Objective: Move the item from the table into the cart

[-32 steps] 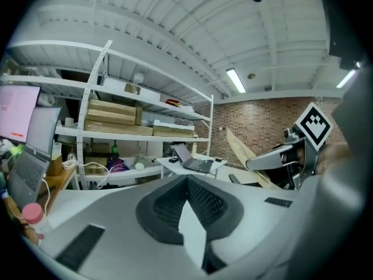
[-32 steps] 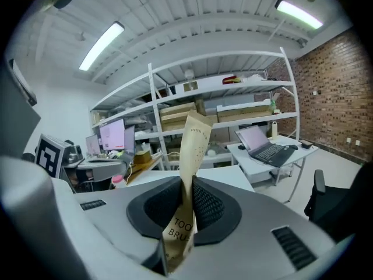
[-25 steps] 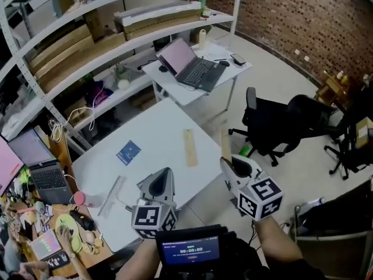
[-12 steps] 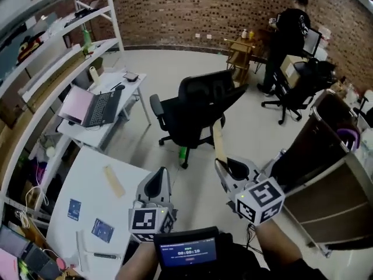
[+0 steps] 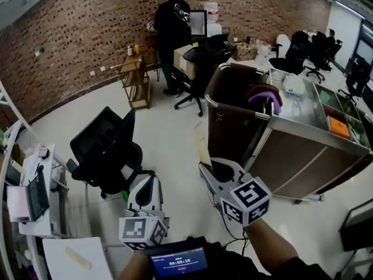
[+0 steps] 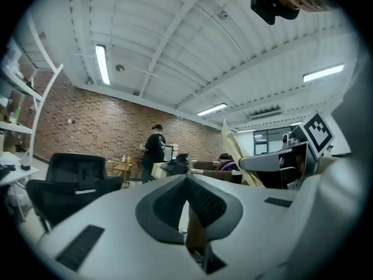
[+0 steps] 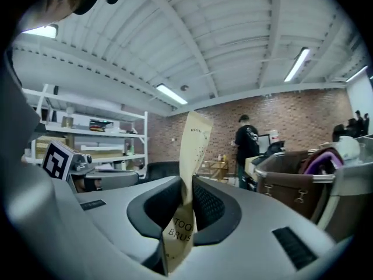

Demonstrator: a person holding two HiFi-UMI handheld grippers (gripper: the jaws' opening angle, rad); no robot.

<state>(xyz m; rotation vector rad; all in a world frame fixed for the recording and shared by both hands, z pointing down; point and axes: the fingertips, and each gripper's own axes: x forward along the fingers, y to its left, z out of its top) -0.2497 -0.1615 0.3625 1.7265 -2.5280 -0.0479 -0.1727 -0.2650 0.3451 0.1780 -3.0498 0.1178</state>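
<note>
Bare floor (image 5: 170, 140) lies open ahead, right up to the cart (image 5: 232, 134), whose top is open. A black office chair (image 5: 104, 149) stands off to the left; a person (image 5: 173, 25) stands well beyond.

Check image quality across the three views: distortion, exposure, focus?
Head view: fisheye bows the brick wall and cart; even light, reasonably sharp. Left gripper view: dark circular vignette, ceiling light blown out, foreground soft. Right gripper view: same vignette and glare; print on the paper packet is legible.
</note>
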